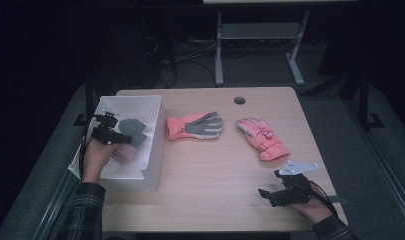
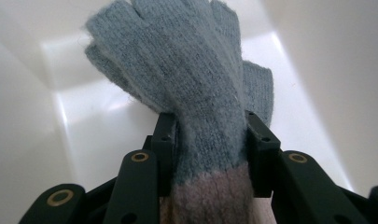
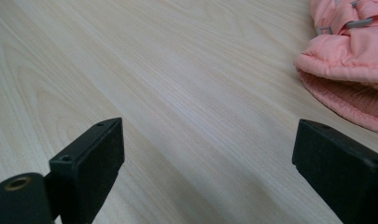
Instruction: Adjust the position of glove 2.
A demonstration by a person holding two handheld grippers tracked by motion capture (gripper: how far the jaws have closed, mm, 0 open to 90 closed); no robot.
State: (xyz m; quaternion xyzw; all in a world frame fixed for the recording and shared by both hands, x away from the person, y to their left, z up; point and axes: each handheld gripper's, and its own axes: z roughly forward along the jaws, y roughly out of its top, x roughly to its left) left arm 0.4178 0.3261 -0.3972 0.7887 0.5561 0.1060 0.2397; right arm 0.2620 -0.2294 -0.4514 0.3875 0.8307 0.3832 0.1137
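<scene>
Your left gripper (image 1: 121,138) is inside the white plastic bin (image 1: 155,145), jaws partly closed & clamped on the grey-blue knit glove w/ pink cuff (image 2: 196,93); glove fingers stick out past the jaw tips. Your right gripper (image 1: 268,194) rests on the light wood table (image 3: 168,84), jaws wide, nothing betw. them; pink padded ski glove (image 3: 350,60) just ahead-right of it.

My rig's basically all black: the left gripper (image 1: 124,139) and right gripper (image 1: 264,194) have chunky jaws with brass-ringed pivot holes and tiny screws. Right one carries a grey three-cornered plate (image 1: 299,167). Black cables trail back, and the sleeves (image 1: 85,212) are dark plaid.
</scene>
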